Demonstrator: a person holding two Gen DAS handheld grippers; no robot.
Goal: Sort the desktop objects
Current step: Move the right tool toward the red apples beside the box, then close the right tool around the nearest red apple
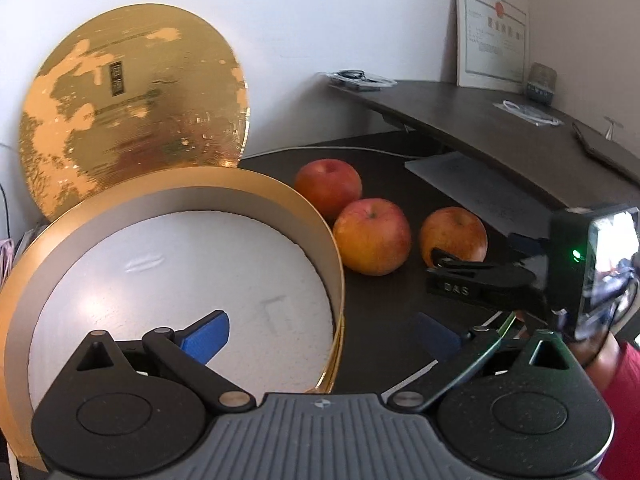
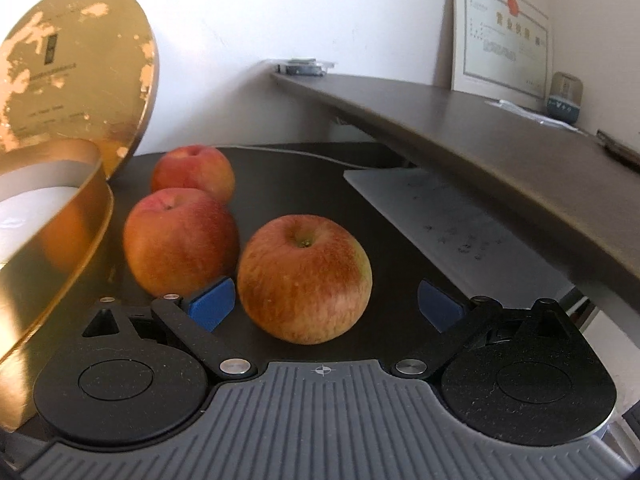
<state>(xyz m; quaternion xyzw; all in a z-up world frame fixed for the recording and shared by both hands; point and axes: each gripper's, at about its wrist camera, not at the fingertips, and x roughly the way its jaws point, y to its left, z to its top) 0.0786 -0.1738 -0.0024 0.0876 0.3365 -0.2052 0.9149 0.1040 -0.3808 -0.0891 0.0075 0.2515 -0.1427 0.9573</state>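
Three red-orange apples lie on the dark desk. The nearest apple (image 2: 304,278) sits between my right gripper's (image 2: 326,306) open blue pads, which stand apart from it. The middle apple (image 2: 180,240) and the far apple (image 2: 192,174) lie behind it to the left. In the left wrist view the same apples show as near (image 1: 454,234), middle (image 1: 372,236) and far (image 1: 328,186). My left gripper (image 1: 320,334) is open and empty, straddling the rim of the round gold box (image 1: 328,240) with a white lining. The right gripper (image 1: 460,276) shows by the near apple.
The gold lid (image 1: 132,108) leans upright against the wall behind the box. A raised dark shelf (image 2: 460,128) runs along the right, with a framed certificate (image 2: 500,32) and small items on it. A grey sheet (image 2: 432,208) lies under the shelf.
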